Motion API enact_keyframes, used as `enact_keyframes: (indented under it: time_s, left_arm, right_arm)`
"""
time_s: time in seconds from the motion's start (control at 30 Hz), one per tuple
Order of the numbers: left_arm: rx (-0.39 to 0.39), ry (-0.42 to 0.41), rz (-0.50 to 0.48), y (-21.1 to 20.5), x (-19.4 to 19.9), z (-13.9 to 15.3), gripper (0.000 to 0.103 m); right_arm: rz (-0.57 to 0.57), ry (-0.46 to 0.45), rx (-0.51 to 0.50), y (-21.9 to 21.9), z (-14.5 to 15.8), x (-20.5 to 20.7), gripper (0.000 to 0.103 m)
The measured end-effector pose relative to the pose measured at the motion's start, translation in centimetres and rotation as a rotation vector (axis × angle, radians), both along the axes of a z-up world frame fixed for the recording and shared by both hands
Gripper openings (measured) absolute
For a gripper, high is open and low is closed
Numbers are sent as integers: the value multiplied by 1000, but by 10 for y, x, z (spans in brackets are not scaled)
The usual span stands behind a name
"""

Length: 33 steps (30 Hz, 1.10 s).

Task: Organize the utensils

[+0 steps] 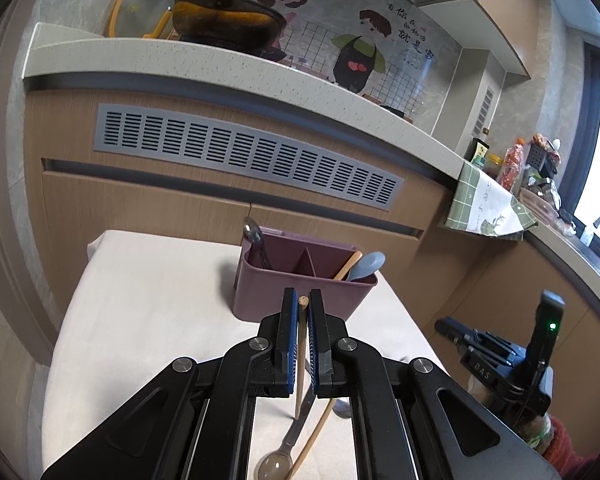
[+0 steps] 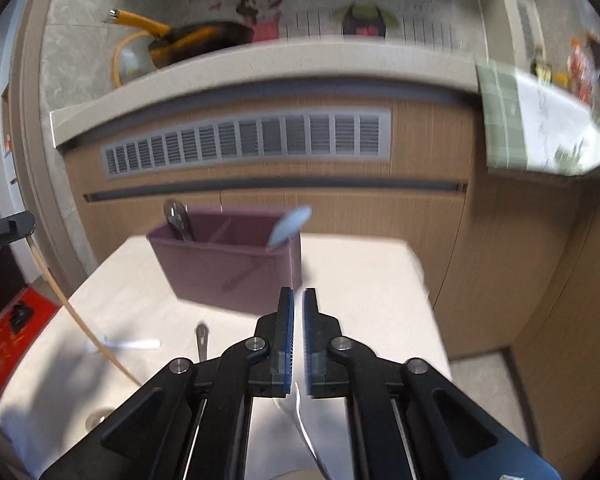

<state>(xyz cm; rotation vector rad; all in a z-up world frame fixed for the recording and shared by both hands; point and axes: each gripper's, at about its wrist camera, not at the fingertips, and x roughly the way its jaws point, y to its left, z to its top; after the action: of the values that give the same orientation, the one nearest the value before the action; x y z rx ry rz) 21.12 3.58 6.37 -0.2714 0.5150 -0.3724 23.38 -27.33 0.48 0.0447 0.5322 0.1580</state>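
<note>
Black linkage arms, silver pivot screws, blue-padded jaws; seemingly a red knit sleeve (image 1: 564, 448).

Right wrist view motion-blurred, pale utensil (image 2: 306, 432) under right fingers (image 2: 285, 344) unidentifiable, cut off below.

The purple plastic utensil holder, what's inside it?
Purple plastic utensil holder: metal spoon in the left compartment, grey-blue spoon and wooden stick in the right. Walls hide their lower ends.
</note>
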Motion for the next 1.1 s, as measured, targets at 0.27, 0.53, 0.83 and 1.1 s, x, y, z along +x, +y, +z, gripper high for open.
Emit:
enact_keyframes:
  time_s: [0.27, 0.53, 0.83, 1.1]
  left_arm:
    - [-39, 4, -7, 8, 6, -9, 5]
    - [-36, 19, -4, 14, -3, -13, 5]
    - [-29, 19, -3, 11, -8, -12, 5]
    - [-11, 8, 10, 7, -20, 0, 5]
  right_arm:
    - [143, 311, -76, -18, -68, -2, 42]
    - [208, 362, -179, -15, -79, -45, 39]
    - [175, 363, -175, -33, -98, -87, 41]
    - [149, 314, -221, -24, -94, -69, 31]
